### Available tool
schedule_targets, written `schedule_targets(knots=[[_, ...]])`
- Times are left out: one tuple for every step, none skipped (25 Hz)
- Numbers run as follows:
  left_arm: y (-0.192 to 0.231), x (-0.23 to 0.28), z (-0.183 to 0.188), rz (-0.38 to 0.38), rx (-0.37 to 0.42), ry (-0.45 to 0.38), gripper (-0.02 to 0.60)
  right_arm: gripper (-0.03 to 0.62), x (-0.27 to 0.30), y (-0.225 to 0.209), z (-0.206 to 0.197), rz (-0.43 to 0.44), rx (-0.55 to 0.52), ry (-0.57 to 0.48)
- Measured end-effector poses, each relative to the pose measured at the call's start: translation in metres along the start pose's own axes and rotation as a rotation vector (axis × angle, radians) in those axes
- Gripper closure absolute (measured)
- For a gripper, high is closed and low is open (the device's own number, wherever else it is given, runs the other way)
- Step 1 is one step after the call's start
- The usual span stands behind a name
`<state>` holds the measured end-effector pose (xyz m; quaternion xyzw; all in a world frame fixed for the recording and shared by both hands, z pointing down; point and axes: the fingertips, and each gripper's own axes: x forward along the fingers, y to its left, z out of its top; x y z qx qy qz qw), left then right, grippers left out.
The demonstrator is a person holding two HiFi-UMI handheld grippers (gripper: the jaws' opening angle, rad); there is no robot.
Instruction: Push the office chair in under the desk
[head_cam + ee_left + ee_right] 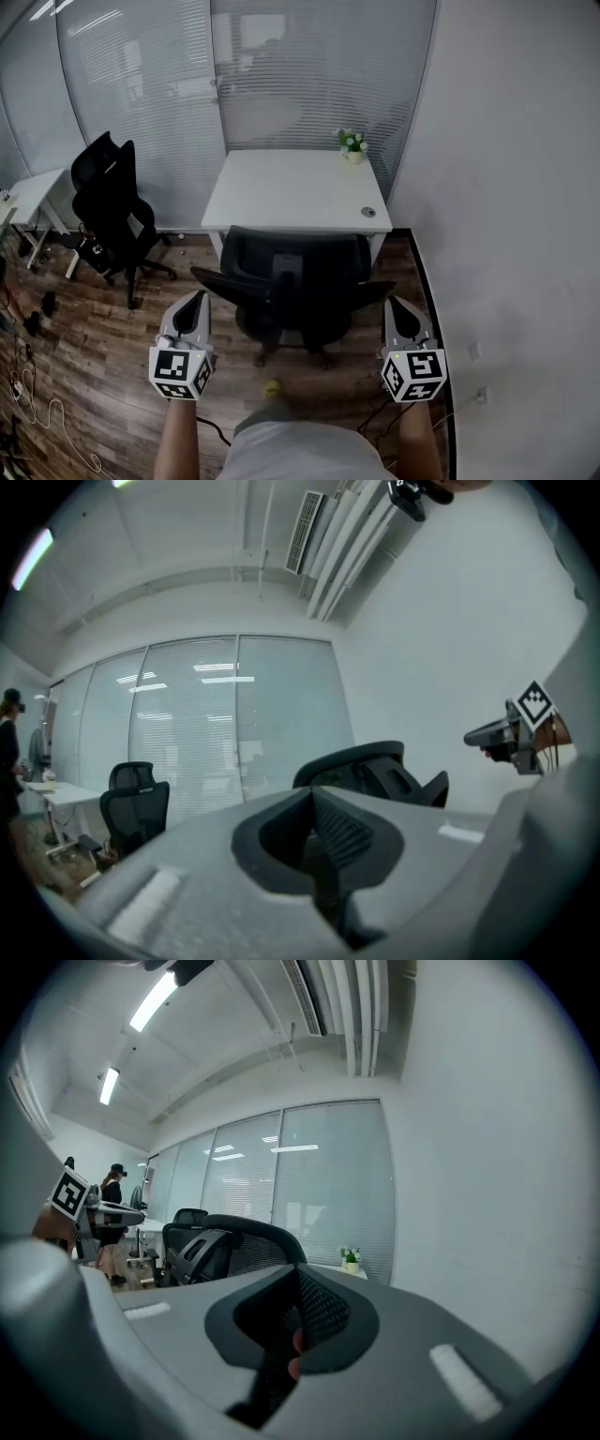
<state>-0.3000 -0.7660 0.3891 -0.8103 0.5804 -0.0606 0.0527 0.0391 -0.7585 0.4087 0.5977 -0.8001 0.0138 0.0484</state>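
Observation:
A black office chair (pixel 295 281) stands in front of the white desk (pixel 281 192), its backrest toward me and its seat partly under the desk's front edge. My left gripper (pixel 198 300) is held level beside the chair's left armrest, a little apart from it, and it is shut and holds nothing. My right gripper (pixel 397 307) is beside the right armrest, also shut and holding nothing. In the left gripper view the shut jaws (pixel 319 832) point past the chair's backrest (pixel 370 766). In the right gripper view the jaws (pixel 286 1335) are shut too, with the chair (pixel 220 1241) at the left.
A second black chair (pixel 111 202) and another white table (pixel 33 192) stand at the left. A small potted plant (pixel 352 143) sits on the desk's far right corner. Glass partitions run behind, a white wall (pixel 506 187) at the right. Cables (pixel 28 398) lie on the floor.

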Motion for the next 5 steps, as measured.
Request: schedule_targets(knots=[[0.0010, -0.0006, 0.0001, 0.002, -0.003, -0.001, 0.586, 0.592, 0.0000, 0.0004, -0.0003, -0.002, -0.009, 0.003], [0.0018, -0.0016, 0.0001, 0.004, -0.006, -0.002, 0.586, 0.592, -0.0003, 0.0012, -0.0008, -0.003, -0.018, 0.006], [0.0025, -0.0027, 0.0001, 0.005, -0.008, -0.003, 0.586, 0.592, -0.0008, 0.0024, -0.0012, -0.003, -0.026, 0.009], [0.0031, -0.0040, 0.0001, 0.007, -0.010, -0.003, 0.586, 0.592, -0.0015, 0.0038, -0.0016, -0.002, -0.032, 0.012], [0.0037, -0.0052, 0.0001, 0.008, -0.011, -0.003, 0.586, 0.592, -0.0022, 0.0053, -0.0019, 0.000, -0.037, 0.014]])
